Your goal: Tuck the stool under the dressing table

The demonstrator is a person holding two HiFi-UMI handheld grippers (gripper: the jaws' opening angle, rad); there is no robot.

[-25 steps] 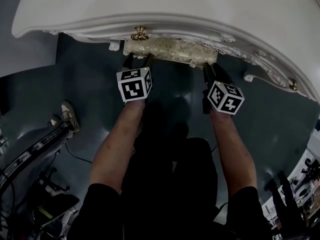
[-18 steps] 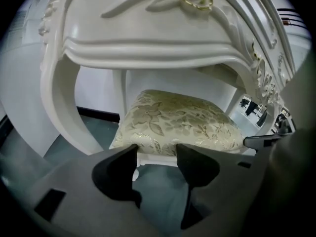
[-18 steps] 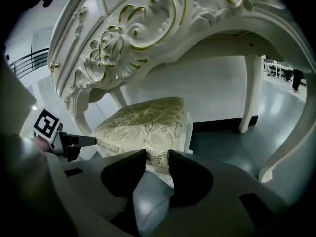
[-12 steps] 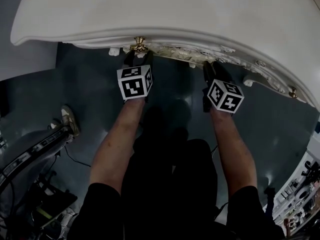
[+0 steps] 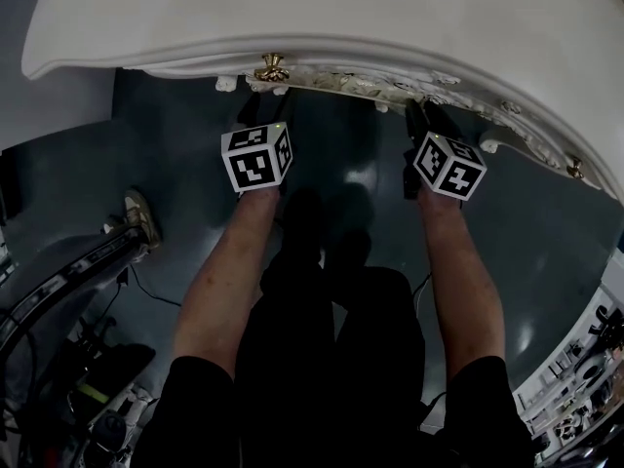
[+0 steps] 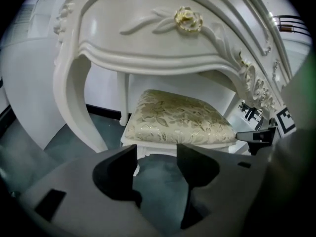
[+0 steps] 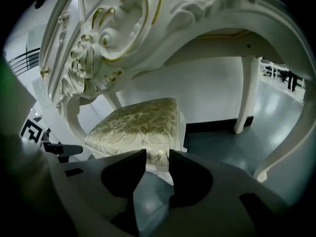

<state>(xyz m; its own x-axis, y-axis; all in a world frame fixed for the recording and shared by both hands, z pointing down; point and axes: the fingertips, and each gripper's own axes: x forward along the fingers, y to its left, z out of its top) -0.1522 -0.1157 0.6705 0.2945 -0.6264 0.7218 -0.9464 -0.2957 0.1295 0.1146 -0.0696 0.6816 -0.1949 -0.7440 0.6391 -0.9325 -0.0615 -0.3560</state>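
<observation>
The white dressing table [image 5: 322, 18] fills the top of the head view, with a gold knob [image 5: 271, 66] on its front. The tabletop hides the stool there. In the left gripper view the stool [image 6: 180, 117], with a cream and gold floral cushion, stands under the table. My left gripper [image 6: 157, 157] is open just short of its front rail, with only floor between the jaws. My right gripper [image 7: 157, 162] is open by a narrow gap, close to the stool's [image 7: 138, 125] near corner, and pinches nothing. Both grippers, left [image 5: 261, 110] and right [image 5: 421, 120], sit just before the table's front edge.
Curved white table legs [image 6: 81, 107] [image 7: 247, 93] flank the stool, and a white wall is behind it. The floor is dark teal. A shoe [image 5: 141, 220], cables and dark equipment [image 5: 68, 378] lie at the left. More clutter [image 5: 585, 359] is at the lower right.
A second ago the cushion showed beyond the table's front edge in the head view; now the tabletop covers it. Both grippers stay close to that edge.
</observation>
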